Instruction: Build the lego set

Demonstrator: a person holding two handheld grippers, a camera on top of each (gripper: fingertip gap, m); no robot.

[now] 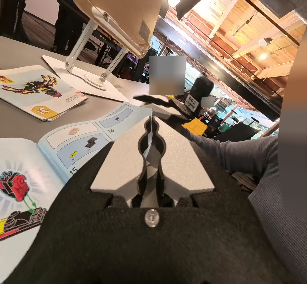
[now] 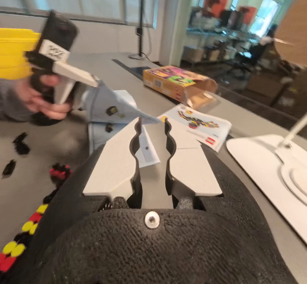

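The left gripper [image 1: 151, 118], black-bodied with pale grey fingers [image 1: 126, 156], has its fingers pressed together on a thin light-blue page [image 1: 150, 136] of the open lego instruction booklet [image 1: 73, 145]; the page edge runs up through the wavy slot between them; in the right wrist view that page [image 2: 114, 108] is lifted off the grey table [image 2: 69, 141] and pulled taut, its long edge slanting from the left gripper [image 2: 97, 81] down toward the right gripper [image 2: 152, 121], whose grey fingers [image 2: 116, 163] stand spread apart with the page's corner just ahead of their tips, contact unclear through blur; beside the right gripper, at lower left, lies a chain of black, red and yellow lego pieces [image 2: 25, 229], with loose black lego bricks [image 2: 20, 143] farther along the table; beyond, a second closed lego booklet with a black and yellow model on its cover [image 2: 199, 126] lies flat next to a white lamp base [image 2: 259, 164]; farthest back, an opened yellow lego box [image 2: 172, 81] lies on its side, its open flap end toward the right.
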